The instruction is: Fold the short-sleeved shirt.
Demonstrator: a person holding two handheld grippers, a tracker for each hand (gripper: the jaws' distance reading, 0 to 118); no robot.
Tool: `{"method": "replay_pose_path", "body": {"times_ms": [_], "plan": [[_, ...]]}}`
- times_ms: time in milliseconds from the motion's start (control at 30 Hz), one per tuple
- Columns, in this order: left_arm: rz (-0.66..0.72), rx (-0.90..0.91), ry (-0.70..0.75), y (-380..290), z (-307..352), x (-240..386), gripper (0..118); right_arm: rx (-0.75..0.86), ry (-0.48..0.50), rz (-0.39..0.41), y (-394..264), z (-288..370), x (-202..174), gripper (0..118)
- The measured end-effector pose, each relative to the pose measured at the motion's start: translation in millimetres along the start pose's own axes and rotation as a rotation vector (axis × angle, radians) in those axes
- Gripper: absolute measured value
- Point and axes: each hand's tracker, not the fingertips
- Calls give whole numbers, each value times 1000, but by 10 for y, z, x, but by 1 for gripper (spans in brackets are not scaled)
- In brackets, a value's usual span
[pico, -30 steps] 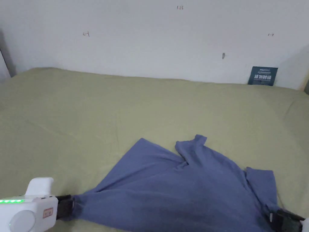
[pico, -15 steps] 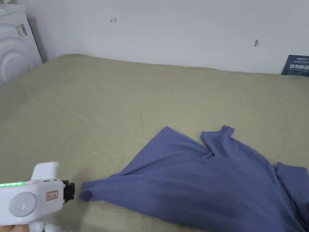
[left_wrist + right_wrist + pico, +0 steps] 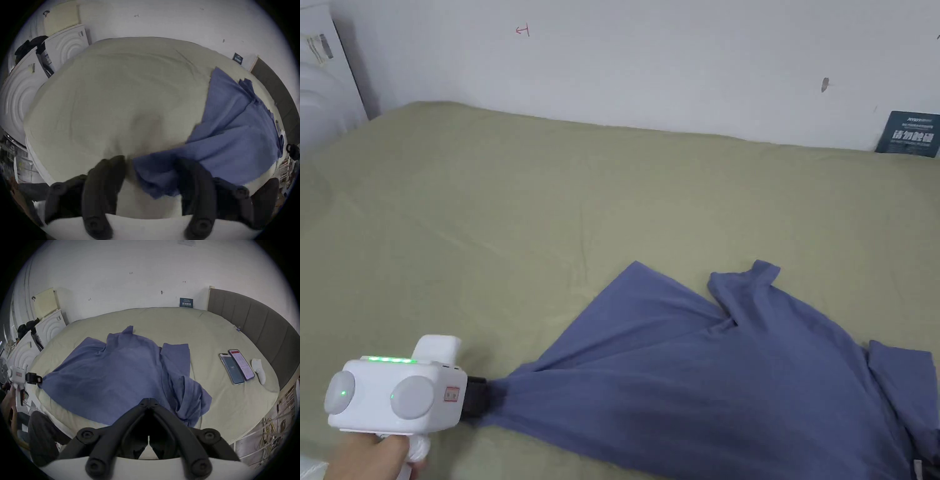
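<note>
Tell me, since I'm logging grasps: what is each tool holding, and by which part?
The left tool stands open around a bottom corner of the blue shirt, not clamped. The right tool is shut above the shirt, holding nothing.

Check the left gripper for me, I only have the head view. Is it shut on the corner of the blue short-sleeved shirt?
Observer: No. The left gripper has its jaws wide apart. A corner of the blue short-sleeved shirt lies between them, close against one jaw.
Operator: Right gripper?
Observer: The right gripper has its jaws shut, tips over the shirt's near edge. I cannot tell whether cloth is pinched.
Operator: Anything else on the bed?
Observer: Two flat dark smartphones and a white plastic handheld controller lie on the pale green bedsheet, right of the shirt and apart from it.
</note>
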Motion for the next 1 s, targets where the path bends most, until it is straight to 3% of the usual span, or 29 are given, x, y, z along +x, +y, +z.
{"method": "replay_pose_path", "body": {"times_ms": [67,133,200,667,700,733,767,800,867,933,1000], "plan": [[-34,13,0,-8,49,55,56,-6,2,7,77,-93,23,0],[-32,22,-3,-12,68,103,19,-6,11,12,165,-165,-43,0],[-49,27,-33,-15,61,117,8,-5,14,26,315,-297,-70,0],[31,-5,-69,24,-49,25,8,-103,-17,144,1763,-2151,-64,1],[32,-9,-70,55,-29,59,8,-119,-18,159,1812,-2248,-38,16],[29,-12,-71,67,-31,64,8,-135,-31,170,1845,-2332,-24,64],[27,-15,-71,74,-31,72,8,-163,-41,182,1854,-2397,-25,101],[21,-18,-68,89,-29,95,8,-208,-25,186,1856,-2474,-11,118],[9,-21,-63,112,-29,134,8,-203,-15,222,1812,-2519,-11,105],[12,-21,-61,107,-39,147,8,-268,-51,266,1779,-2512,8,105],[15,-23,-59,117,-56,151,8,-268,-45,258,1714,-2582,-2,105]]}}
